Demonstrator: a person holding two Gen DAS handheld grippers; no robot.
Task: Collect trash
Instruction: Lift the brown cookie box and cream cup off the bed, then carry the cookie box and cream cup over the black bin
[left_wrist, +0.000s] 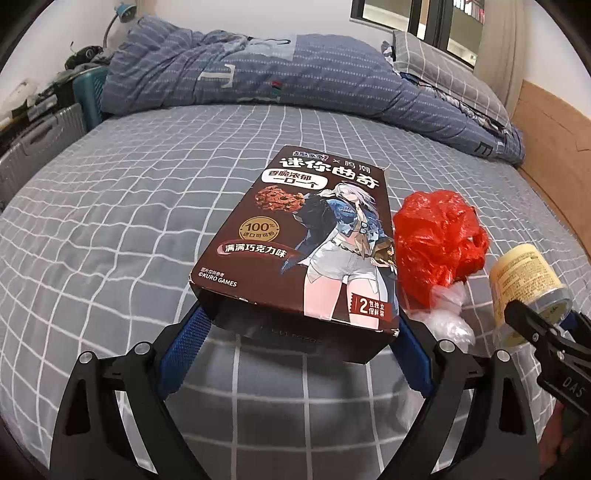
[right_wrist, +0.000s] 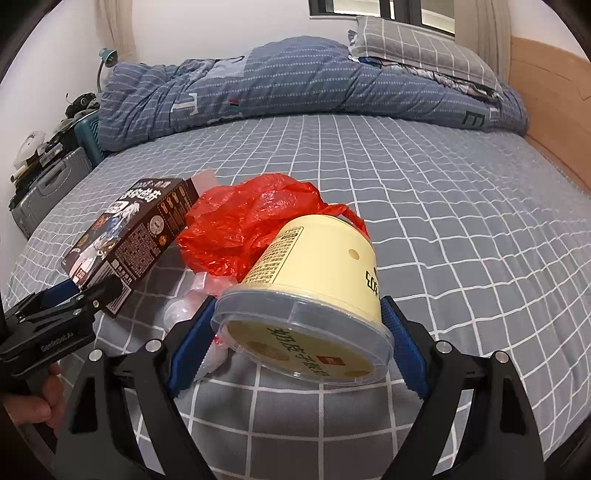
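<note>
Above the checked bed (left_wrist: 110, 229), beside the red plastic bag (left_wrist: 439, 240), the left claw (left_wrist: 303, 332) is clamped on a brown cookie box (left_wrist: 306, 236) and the right claw (right_wrist: 295, 332) on a yellow lidded cup (right_wrist: 314, 280). Both point steeply downward. Beyond the bag, bare sheet stretches to the rumpled duvet (right_wrist: 295, 85).

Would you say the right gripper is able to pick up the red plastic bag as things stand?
Probably not yet: the right gripper is already closed on the yellow cup, which lies between it and the red plastic bag.
</note>
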